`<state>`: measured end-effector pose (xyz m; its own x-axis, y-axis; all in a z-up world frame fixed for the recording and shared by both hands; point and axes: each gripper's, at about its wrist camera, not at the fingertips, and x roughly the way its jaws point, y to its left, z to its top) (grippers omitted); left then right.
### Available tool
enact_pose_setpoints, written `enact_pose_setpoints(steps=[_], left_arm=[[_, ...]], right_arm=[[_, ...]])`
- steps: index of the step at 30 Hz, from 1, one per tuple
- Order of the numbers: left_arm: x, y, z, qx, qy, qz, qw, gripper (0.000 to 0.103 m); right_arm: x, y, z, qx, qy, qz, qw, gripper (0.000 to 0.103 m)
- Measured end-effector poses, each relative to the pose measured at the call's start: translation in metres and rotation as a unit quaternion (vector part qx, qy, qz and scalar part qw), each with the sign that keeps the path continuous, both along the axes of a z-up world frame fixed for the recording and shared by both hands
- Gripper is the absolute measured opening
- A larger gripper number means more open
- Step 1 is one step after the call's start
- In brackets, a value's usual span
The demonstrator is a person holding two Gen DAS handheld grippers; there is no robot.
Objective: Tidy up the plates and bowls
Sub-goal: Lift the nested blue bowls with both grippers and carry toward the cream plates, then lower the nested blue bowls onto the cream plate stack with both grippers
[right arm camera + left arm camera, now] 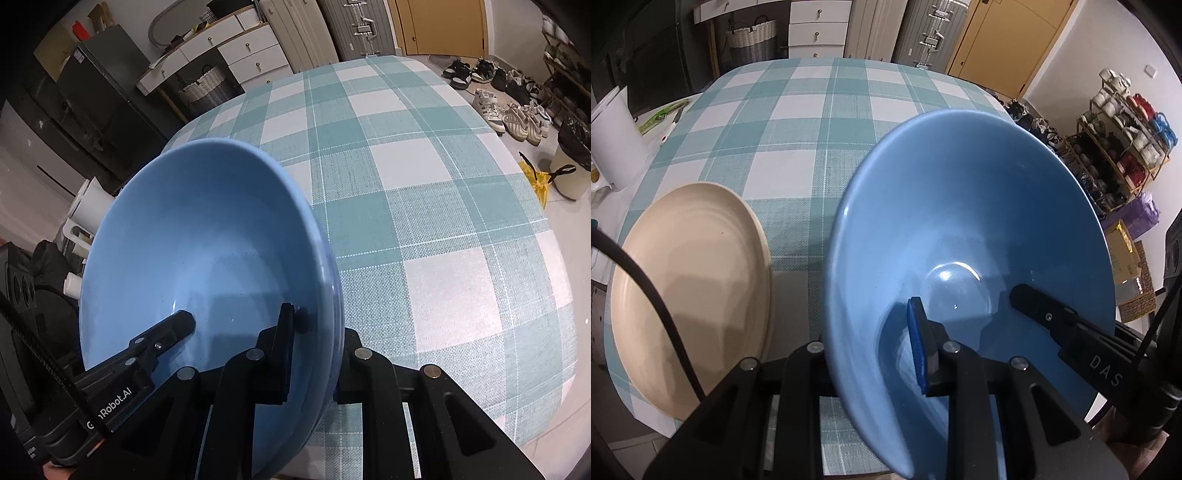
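My left hand-held gripper [875,343] and right hand-held gripper [314,343] both clamp the glossy blue ceramic bowl's [960,206] rim; round beige plate [694,277] lies beside on checked worktop [812,122].

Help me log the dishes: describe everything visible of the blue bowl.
The blue bowl is wide, smooth and glossy, ceramic-looking, empty, with a light glint on its round base. It is tilted above the checked tablecloth. The left tool clamps its rim on one side and the right tool on the other. Its outside is mostly hidden.
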<state>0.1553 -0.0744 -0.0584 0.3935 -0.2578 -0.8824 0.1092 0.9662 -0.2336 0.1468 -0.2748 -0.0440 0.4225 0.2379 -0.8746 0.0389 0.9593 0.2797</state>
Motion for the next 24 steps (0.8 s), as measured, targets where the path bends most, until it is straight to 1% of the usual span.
enact_pose_setpoints(steps=[2,5,13,16,20,24], left_arm=[[0.000,0.003,0.002,-0.007,0.001,0.004,1.0000,0.024],[0.003,0.007,0.003,-0.006,-0.002,0.009,0.9999,0.024],[0.003,0.014,0.007,-0.020,0.006,0.013,0.9997,0.024],[0.002,0.019,0.012,-0.028,0.002,0.020,0.9994,0.024],[0.001,0.024,0.016,-0.026,-0.002,0.026,0.9993,0.024],[0.000,0.036,0.026,-0.033,-0.007,0.036,0.9988,0.024]], right_arm=[[-0.001,0.005,0.003,-0.007,-0.005,0.003,1.000,0.015],[-0.001,0.007,0.004,-0.005,-0.004,0.004,1.000,0.015],[0.003,0.008,0.004,0.010,0.016,0.000,1.000,0.015],[0.005,0.013,0.011,0.005,0.017,0.003,1.000,0.015],[0.008,0.023,0.022,-0.008,0.010,0.010,1.000,0.015],[0.013,0.035,0.033,-0.008,0.007,0.019,1.000,0.015]])
